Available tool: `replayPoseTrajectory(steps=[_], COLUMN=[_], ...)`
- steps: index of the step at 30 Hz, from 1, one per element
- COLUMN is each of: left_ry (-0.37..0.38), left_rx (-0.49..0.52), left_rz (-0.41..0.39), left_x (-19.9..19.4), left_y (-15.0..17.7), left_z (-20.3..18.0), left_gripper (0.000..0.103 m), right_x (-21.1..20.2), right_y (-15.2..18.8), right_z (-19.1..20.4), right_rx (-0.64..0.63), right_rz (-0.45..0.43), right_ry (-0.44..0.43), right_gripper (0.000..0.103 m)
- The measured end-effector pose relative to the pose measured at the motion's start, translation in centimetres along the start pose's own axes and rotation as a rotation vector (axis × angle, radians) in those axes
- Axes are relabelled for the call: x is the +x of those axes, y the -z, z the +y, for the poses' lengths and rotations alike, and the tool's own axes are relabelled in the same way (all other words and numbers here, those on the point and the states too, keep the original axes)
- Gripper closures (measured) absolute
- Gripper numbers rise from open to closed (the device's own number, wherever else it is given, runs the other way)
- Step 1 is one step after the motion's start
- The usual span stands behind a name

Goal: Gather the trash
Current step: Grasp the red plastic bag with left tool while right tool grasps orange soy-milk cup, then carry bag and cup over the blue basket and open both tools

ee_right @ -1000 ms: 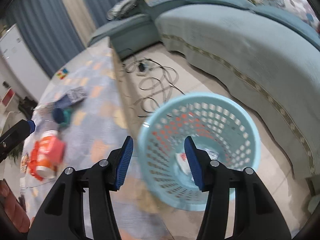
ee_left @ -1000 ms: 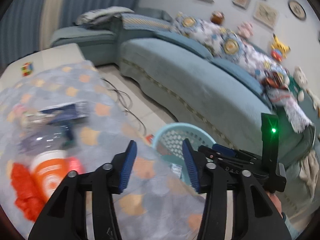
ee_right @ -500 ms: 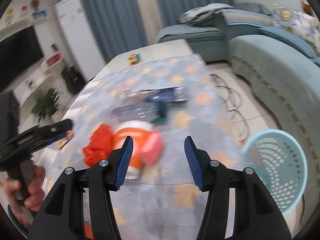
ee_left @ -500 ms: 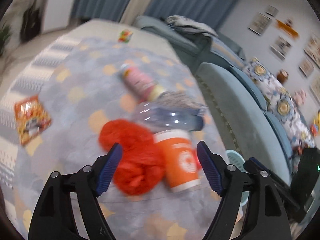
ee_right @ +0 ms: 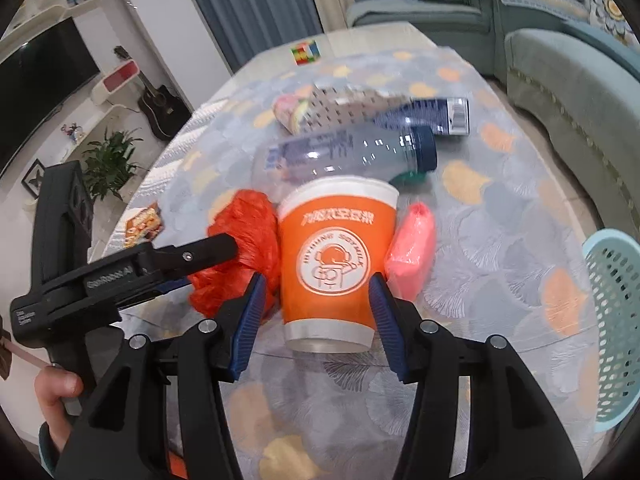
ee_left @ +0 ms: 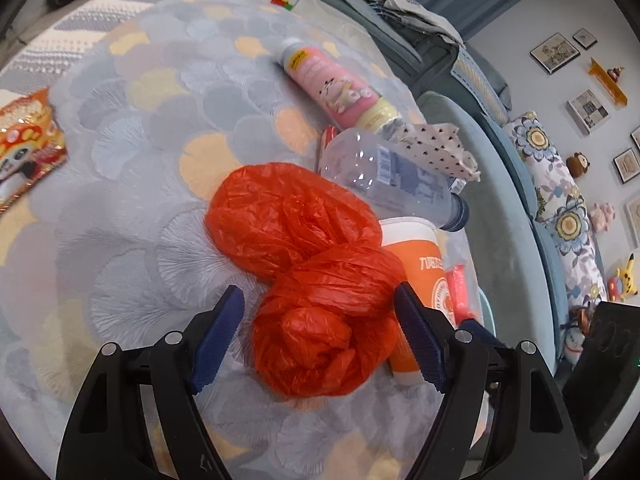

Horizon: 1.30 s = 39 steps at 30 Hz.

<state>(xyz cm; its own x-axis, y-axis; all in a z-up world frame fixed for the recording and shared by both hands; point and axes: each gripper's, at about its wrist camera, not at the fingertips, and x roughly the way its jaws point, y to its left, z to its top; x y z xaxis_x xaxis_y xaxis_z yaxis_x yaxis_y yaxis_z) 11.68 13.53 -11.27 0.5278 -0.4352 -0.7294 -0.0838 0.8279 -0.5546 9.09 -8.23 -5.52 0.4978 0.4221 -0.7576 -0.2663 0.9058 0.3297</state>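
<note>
On the patterned table (ee_left: 120,184), the soft, light red plastic bag (ee_left: 316,292) sits between the wide-open left gripper (ee_left: 320,332), best pinched mid-bunch, while the half-open right gripper (ee_right: 316,312) frames the crushable orange cup (ee_right: 336,264), gripping nothing.

Both tongs (ee_left: 320,340) (ee_right: 316,312) agape (angled downward)
</note>
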Motion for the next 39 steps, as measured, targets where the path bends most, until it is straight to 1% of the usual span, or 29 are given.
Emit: replayPoseTrajectory(steps=[2,4,6,7,9,11,12,14,16,19,21,22,25,28,29,32,34,37,39], left_ry=[0.007,0.001,-0.019,-0.040,-0.073,-0.107,-0.108,-0.086,-0.077,-0.104,-0.131,-0.128,-0.106,-0.086,-0.077,-0.025,0.003,0.044,0.053], left_rx=[-0.008,-0.002,0.019,0.040,0.074,0.100,0.102,0.085,0.070,0.077,0.096,0.104,0.127,0.173,0.183,0.225,0.246,0.313,0.352], left_rz=[0.013,0.007,0.005,0.005,0.006,0.003,0.001,-0.002,-0.007,-0.041,-0.073,-0.092,-0.150,-0.227,-0.245,-0.311,-0.336,-0.361,-0.366], left_x=[0.6,0.9,1.2,1.3,1.5,1.5,1.4,1.1,0.7,-0.2,-1.0,-1.5,-3.0,-5.0,-5.6,-7.7,-8.6,-9.7,-9.6], left_y=[-0.1,-0.2,-0.4,-0.3,-0.1,0.0,0.0,0.0,0.0,0.1,0.1,0.2,0.2,0.5,0.4,0.9,1.2,2.0,2.4], left_z=[0.1,0.1,-0.3,-0.6,-1.1,-1.5,-1.4,-0.9,-0.4,-0.4,-0.8,-1.0,-2.1,-3.7,-4.4,-6.8,-8.2,-11.4,-13.6], left_gripper=[0.027,0.027,0.027,0.028,0.030,0.037,0.039,0.047,0.050,0.056,0.058,0.059,0.060,0.061,0.061,0.061,0.061,0.061,0.061], right_x=[0.8,1.1,1.4,1.6,2.3,3.1,3.4,3.9,4.2,4.2,3.7,3.4,2.0,0.3,-0.7,-3.1,-4.8,-7.9,-9.6], right_y=[0.0,-0.1,-0.3,-0.3,-0.3,-0.2,-0.2,-0.1,-0.1,-0.1,-0.1,-0.2,-0.3,-0.5,-0.6,-0.9,-1.1,-1.1,-1.1], right_z=[-0.4,-0.4,-0.2,-0.2,-0.3,-0.5,-0.6,-0.6,-0.6,-0.6,-0.5,-0.5,-0.5,-0.6,-0.6,-1.0,-1.7,-4.0,-5.5], right_rx=[0.005,0.011,0.010,0.011,0.036,0.061,0.067,0.070,0.073,0.072,0.064,0.062,0.051,0.045,0.040,0.035,0.041,0.077,0.101], right_rz=[0.019,0.018,0.021,0.026,0.051,0.072,0.080,0.088,0.098,0.090,0.070,0.058,0.014,-0.034,-0.067,-0.132,-0.173,-0.246,-0.286], right_ry=[0.028,0.019,0.021,0.016,-0.016,-0.046,-0.052,-0.054,-0.058,-0.070,-0.076,-0.077,-0.091,-0.108,-0.116,-0.114,-0.104,-0.082,-0.062], right_gripper=[0.053,0.052,0.052,0.050,0.047,0.047,0.047,0.047,0.049,0.049,0.050,0.050,0.050,0.050,0.050,0.050,0.050,0.050,0.050])
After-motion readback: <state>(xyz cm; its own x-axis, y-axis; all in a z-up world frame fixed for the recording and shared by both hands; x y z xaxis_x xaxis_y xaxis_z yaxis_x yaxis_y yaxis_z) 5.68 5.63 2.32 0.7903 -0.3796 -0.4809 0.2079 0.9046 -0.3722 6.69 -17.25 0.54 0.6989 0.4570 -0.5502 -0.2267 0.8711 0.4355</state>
